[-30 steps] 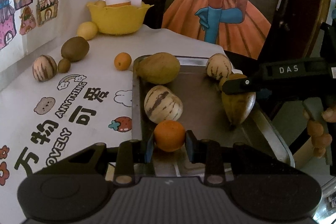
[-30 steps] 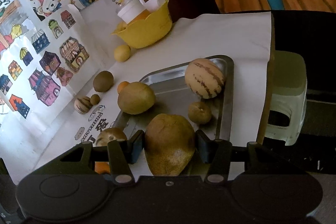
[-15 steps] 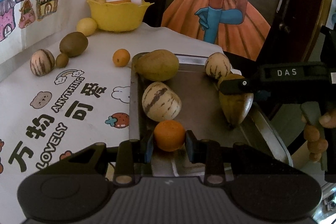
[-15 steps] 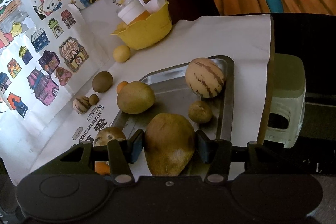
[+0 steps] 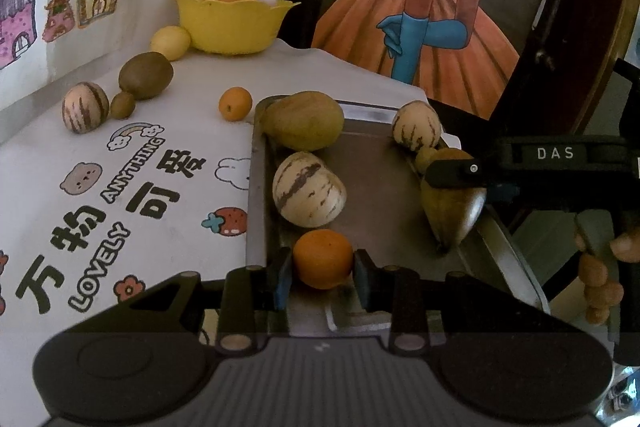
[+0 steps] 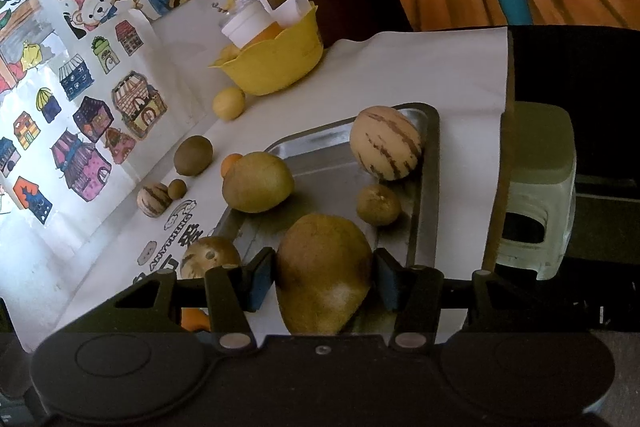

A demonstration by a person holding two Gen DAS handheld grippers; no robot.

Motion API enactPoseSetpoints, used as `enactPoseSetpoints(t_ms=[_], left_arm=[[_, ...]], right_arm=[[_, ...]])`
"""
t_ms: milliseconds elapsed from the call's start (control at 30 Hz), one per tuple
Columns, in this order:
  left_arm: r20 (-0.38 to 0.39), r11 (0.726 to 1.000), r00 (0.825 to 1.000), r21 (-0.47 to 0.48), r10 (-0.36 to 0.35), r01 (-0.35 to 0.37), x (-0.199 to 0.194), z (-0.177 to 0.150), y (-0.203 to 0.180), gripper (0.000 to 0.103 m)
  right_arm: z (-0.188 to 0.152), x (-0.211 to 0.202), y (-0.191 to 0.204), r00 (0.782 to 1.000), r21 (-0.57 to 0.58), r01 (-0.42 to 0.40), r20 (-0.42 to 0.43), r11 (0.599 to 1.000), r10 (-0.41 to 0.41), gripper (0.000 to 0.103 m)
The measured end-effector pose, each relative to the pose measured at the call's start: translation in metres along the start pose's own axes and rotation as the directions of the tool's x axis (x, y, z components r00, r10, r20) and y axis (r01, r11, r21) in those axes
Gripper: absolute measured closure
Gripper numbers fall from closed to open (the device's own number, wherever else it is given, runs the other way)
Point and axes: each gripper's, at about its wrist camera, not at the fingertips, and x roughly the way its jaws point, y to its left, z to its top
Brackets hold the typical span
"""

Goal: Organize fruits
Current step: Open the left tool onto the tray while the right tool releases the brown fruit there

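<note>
Left wrist view: left gripper clamps an orange; right gripper is opening around a mango.

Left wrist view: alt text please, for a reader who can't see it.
The left gripper clamps a round orange fruit over the near end of a metal tray holding a striped cream melon and a yellow-brown mango.
</note>
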Motion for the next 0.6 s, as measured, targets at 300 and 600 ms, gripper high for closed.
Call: enactPoseSetpoints(t_ms=[300,600], left_arm=[[0.021,1.0,1.0,0.004,-0.002,0.002,-0.02,-0.004,-0.007,0.044],[0.094,0.999,0.994,-0.014,0.052,-0.051,-0.065,-0.008,-0.008,0.015]], right_arm=[[-0.006,-0.029,0.005,0.999,-0.019,-0.006,0.048,1.0,0.007,0.04],[-0.017,-0.076,0.018,0.993,-0.043,0.002,0.119,0.999,0.004,0.019]])
